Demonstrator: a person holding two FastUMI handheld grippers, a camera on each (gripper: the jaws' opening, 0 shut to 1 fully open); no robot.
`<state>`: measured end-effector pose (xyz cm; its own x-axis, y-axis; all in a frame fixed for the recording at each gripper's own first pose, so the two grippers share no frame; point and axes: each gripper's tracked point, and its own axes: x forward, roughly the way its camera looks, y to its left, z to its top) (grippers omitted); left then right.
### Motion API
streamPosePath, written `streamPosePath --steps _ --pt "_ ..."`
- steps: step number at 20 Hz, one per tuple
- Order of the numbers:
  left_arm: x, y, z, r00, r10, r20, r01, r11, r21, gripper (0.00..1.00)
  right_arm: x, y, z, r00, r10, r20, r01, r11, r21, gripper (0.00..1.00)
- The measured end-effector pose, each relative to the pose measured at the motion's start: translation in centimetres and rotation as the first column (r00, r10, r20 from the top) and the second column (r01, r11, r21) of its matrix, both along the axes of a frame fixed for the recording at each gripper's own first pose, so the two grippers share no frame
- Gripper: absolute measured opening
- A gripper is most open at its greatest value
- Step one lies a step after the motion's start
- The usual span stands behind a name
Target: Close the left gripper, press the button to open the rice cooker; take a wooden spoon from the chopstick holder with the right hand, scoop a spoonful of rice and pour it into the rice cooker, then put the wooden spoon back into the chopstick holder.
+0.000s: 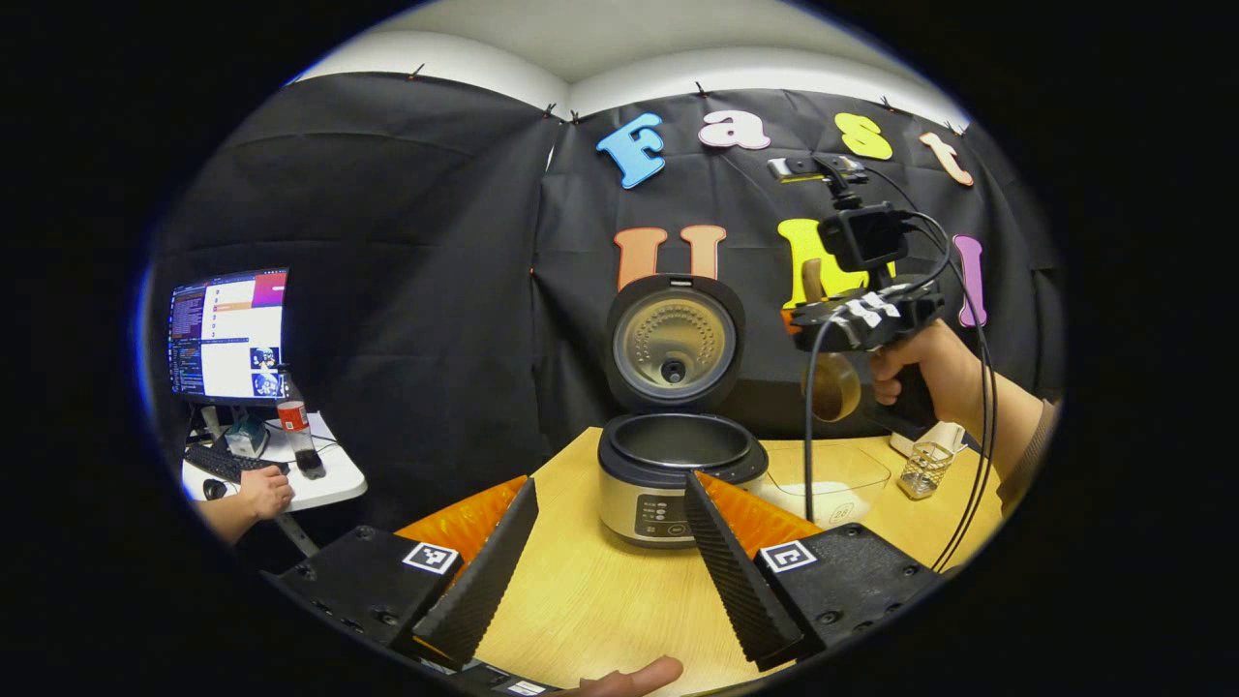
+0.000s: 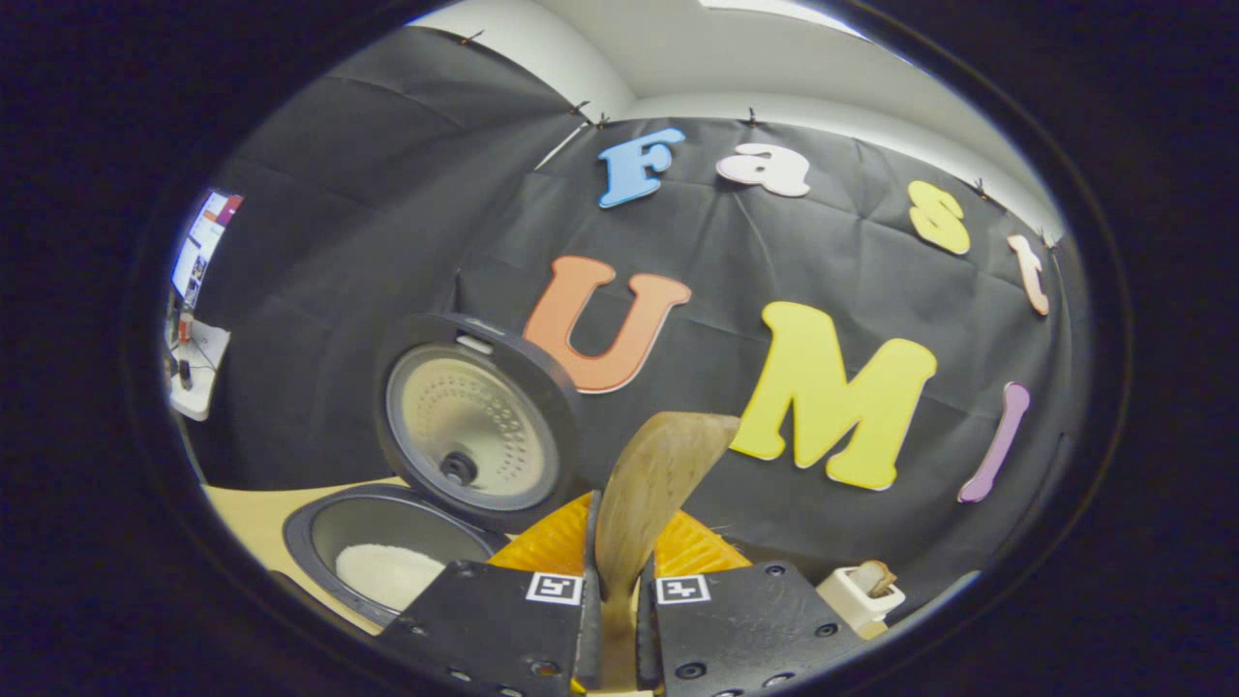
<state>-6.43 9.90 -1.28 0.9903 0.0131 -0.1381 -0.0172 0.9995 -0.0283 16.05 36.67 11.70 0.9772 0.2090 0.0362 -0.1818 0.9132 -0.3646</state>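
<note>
Right gripper view: the right gripper (image 2: 612,605) has both fingers clamped on the handle of the wooden spoon (image 2: 653,484), bowl end raised upright. Below left, the rice cooker (image 2: 387,542) stands with its lid (image 2: 474,421) up and white rice in the pot. The chopstick holder (image 2: 857,592) sits at lower right.

Left gripper view: the left gripper (image 1: 605,571) hovers over the wooden table (image 1: 600,610), fingers spread apart, empty. A clear container (image 1: 837,479) stands beside the cooker, a glass (image 1: 924,469) farther right.
</note>
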Motion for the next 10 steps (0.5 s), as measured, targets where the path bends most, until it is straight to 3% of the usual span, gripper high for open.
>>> streamPosePath --steps 4,10 --pt "-0.1 -2.2 -0.1 0.999 -0.051 -0.003 0.051 0.999 0.002 0.97 0.7 -7.2 0.3 0.997 -0.077 0.011 0.077 0.997 0.021 0.13" --pt "0.4 -2.0 -1.2 0.999 -0.032 -0.025 0.033 0.998 0.054 0.97 2.8 -19.2 -1.0 0.972 -0.237 -0.006 0.237 0.971 0.035 0.13"
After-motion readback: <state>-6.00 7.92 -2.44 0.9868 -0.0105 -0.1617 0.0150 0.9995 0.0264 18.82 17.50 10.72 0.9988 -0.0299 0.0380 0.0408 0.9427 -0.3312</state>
